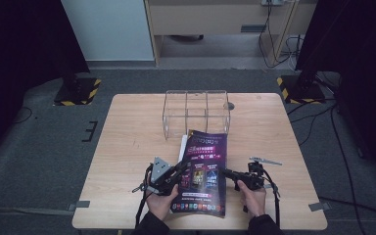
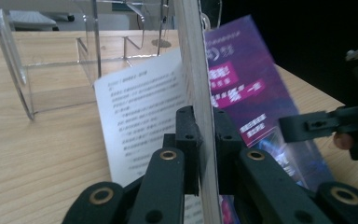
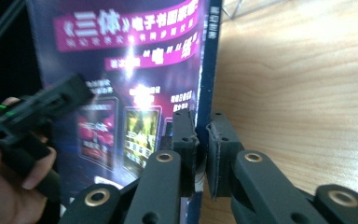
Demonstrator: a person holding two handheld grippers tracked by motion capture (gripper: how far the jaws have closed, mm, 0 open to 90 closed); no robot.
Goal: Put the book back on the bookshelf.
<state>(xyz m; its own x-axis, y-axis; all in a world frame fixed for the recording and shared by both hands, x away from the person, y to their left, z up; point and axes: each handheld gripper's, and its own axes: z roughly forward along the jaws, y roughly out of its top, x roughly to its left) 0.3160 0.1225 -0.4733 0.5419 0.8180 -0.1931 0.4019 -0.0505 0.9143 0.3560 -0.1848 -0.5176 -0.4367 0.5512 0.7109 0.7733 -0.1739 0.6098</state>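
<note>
- Where the wooden surface (image 1: pixel 127 147) nears the person, a purple book (image 1: pixel 203 171) lies between two hands, a white page (image 2: pixel 140 112) showing at its left edge.
- Left hand-held gripper (image 2: pixel 204 135) is clamped on the book's page edge.
- Right hand-held gripper (image 3: pixel 201 140) is clamped on the book's spine side.
- Clear divided rack (image 1: pixel 197 113) stands just beyond the book.
</note>
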